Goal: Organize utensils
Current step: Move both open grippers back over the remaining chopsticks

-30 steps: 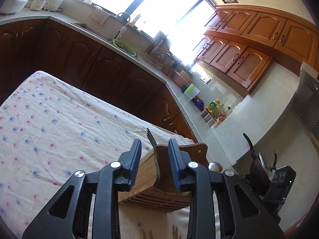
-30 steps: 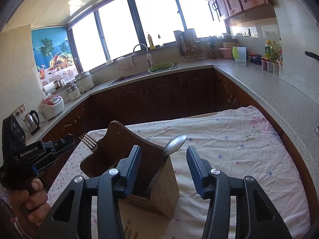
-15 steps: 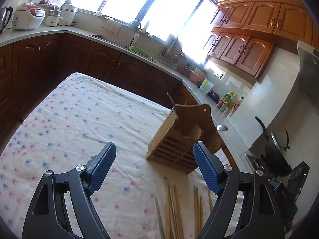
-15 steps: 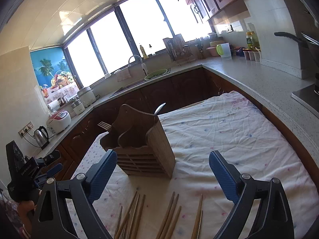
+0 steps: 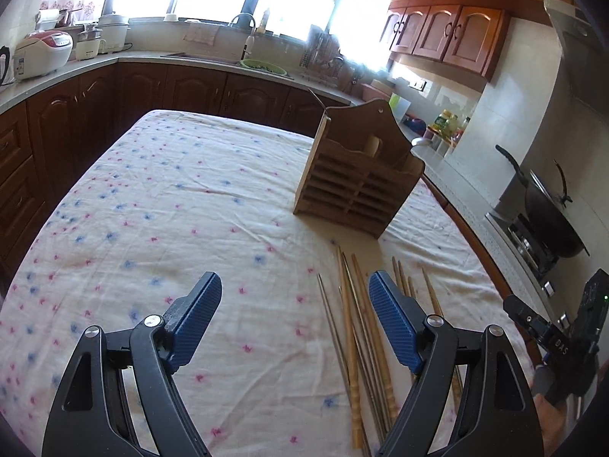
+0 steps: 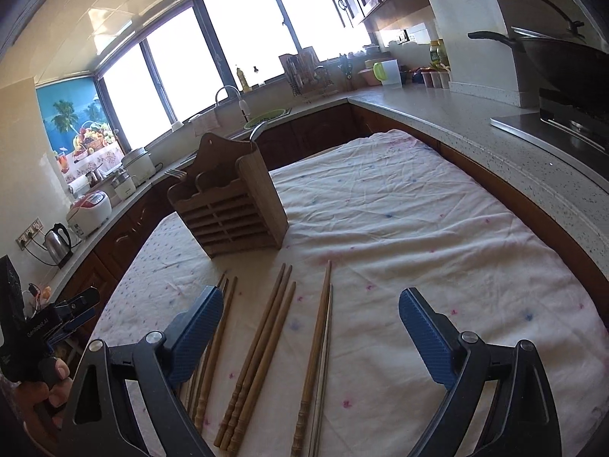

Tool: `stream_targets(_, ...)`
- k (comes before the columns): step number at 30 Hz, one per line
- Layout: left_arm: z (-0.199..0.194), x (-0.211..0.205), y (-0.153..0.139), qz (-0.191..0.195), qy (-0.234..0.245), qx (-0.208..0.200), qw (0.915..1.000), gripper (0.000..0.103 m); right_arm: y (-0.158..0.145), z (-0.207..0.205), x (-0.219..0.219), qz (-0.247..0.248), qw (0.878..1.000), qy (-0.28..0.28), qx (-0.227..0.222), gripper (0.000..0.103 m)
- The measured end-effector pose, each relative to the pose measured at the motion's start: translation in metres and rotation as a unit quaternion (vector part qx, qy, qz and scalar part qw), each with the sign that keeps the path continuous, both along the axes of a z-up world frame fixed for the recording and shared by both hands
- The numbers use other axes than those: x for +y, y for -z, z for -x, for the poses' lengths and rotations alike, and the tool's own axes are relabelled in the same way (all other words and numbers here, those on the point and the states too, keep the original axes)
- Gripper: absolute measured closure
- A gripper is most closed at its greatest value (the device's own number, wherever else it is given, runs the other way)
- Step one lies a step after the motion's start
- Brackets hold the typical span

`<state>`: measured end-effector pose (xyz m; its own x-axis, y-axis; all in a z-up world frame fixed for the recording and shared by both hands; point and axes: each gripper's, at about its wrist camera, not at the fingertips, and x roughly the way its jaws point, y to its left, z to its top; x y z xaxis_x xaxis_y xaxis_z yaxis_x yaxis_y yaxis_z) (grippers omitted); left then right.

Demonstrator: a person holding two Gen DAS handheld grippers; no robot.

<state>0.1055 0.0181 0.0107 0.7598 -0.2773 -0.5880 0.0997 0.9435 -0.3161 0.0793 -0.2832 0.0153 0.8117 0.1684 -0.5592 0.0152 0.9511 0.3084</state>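
A wooden utensil holder (image 5: 357,186) stands upright on the flowered tablecloth (image 5: 171,209); it also shows in the right wrist view (image 6: 232,205). A fork (image 6: 176,172) and a spoon (image 6: 257,129) stick out of it. Several wooden chopsticks (image 5: 361,327) lie on the cloth in front of it, also in the right wrist view (image 6: 262,346). My left gripper (image 5: 295,320) is open and empty above the cloth, just left of the chopsticks. My right gripper (image 6: 310,339) is open and empty above the chopsticks.
Dark wood cabinets and a stone counter (image 6: 475,125) wrap around the table. A wok (image 5: 548,213) sits on a stove at the right. A rice cooker (image 5: 42,53) and a kettle (image 6: 59,243) stand on the left counter. A sink (image 5: 213,57) lies under the windows.
Both grippers have opened wide and pulled back from the utensil holder, which now stands alone on the cloth. The chopsticks have come into view below them.
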Motion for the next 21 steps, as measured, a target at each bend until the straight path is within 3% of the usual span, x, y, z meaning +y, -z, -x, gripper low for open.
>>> stream_targets(7,-0.005,-0.016,0.003,-0.035,0.005,0.015,0.9993,0.021,0.008,0.003,0.003,0.011,1.000,-0.001,0.011,0.010)
stream_targets(12,-0.017,-0.025,0.007,-0.034,0.022,0.031,0.9987,0.022,0.009,-0.007,0.007,0.014,1.000,-0.006,0.024,0.028)
stream_targets(15,-0.027,-0.031,0.009,-0.030,0.036,0.043,0.9979,0.027,0.012,-0.015,0.011,0.009,0.999,-0.013,0.035,0.042)
stream_targets(19,-0.041,-0.043,0.014,-0.031,0.059,0.063,0.9958,0.042,0.019,-0.029,0.020,0.004,0.998,-0.031,0.056,0.053)
stream_targets(21,-0.047,-0.049,0.018,-0.034,0.067,0.070,0.9947,0.043,0.026,-0.038,0.027,0.004,0.996,-0.044,0.072,0.059)
